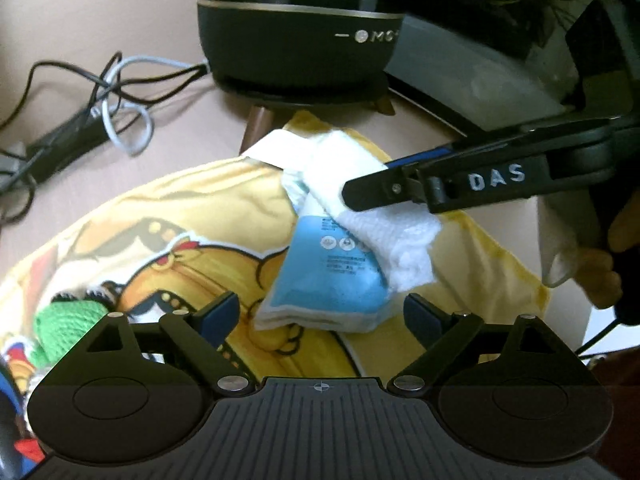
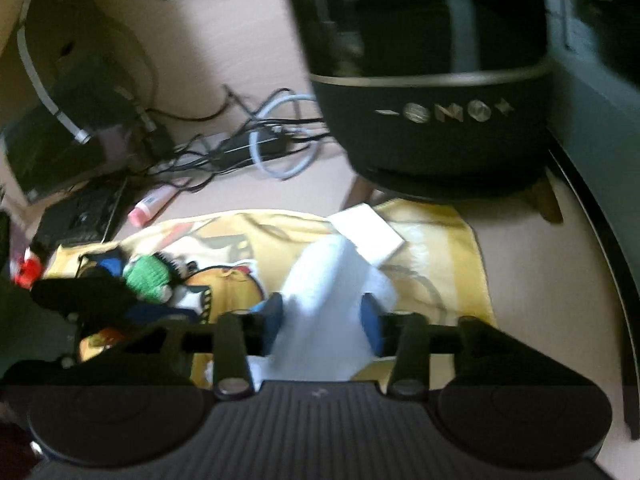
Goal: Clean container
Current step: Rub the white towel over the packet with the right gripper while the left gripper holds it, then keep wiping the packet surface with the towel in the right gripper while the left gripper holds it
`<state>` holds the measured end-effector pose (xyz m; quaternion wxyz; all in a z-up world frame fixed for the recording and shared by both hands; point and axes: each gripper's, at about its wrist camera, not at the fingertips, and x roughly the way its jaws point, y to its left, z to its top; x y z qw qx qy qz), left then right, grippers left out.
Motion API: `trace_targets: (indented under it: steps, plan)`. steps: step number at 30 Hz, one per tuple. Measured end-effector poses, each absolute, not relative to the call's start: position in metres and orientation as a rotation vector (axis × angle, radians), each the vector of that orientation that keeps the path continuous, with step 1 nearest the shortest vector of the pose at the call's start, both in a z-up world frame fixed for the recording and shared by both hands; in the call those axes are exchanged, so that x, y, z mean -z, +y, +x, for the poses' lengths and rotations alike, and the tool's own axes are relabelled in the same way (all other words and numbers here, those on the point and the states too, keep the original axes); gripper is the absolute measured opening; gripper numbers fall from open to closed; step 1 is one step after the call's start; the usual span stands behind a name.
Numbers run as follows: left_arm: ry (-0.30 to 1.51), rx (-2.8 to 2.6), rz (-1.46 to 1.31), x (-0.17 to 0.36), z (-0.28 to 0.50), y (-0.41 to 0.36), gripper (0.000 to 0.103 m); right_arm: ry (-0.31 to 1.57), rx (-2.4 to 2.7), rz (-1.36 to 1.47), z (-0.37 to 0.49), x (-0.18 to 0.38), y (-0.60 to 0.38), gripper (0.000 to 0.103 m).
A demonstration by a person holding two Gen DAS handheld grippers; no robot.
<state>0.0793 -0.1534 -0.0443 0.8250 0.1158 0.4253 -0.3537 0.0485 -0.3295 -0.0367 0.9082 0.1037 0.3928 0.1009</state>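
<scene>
My right gripper [image 2: 322,320] clamped on white wipe [image 2: 332,300], drawing it from blue wipe pack [image 1: 324,276] lying on yellow cartoon cloth [image 1: 160,216]. My left gripper [image 1: 320,312] wide open, empty, poised just short of pack. Dark container [image 1: 296,40] stands on wooden legs beyond cloth, untouched. Best practice, my judgement: pin pack with left, pull wipe free slowly, avoid dragging pack or cables [image 1: 100,92].
</scene>
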Motion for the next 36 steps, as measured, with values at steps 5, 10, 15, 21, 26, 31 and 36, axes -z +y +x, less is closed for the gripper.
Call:
trace_targets:
  steps: [5,10,15,21,26,31,36]
  plan:
    - [0.922,0.761,0.262,0.045,0.074,-0.155,0.094,0.814,-0.248,0.237,0.057,0.049,-0.325,0.051]
    - [0.938,0.753,0.249,0.046,0.075,-0.153,0.094,0.747,-0.296,0.135,0.047,0.042,-0.309,0.010]
    - [0.950,0.725,0.262,0.048,0.074,-0.154,0.094,0.778,-0.423,0.276,0.048,0.033,-0.310,0.010]
    - [0.990,0.676,0.205,0.051,0.081,-0.149,0.094,0.798,-0.234,0.213,0.047,0.044,-0.330,0.010]
    - [1.048,0.667,0.077,0.058,0.103,-0.149,0.094,0.829,-0.212,0.250,0.045,0.052,-0.343,0.012]
    - [0.986,0.740,0.108,0.058,0.104,-0.164,0.070,0.843,-0.211,0.286,0.046,0.057,-0.345,0.012]
    - [0.713,0.711,0.483,0.047,0.074,-0.183,0.060,0.813,-0.212,0.290,0.047,0.047,-0.347,0.012]
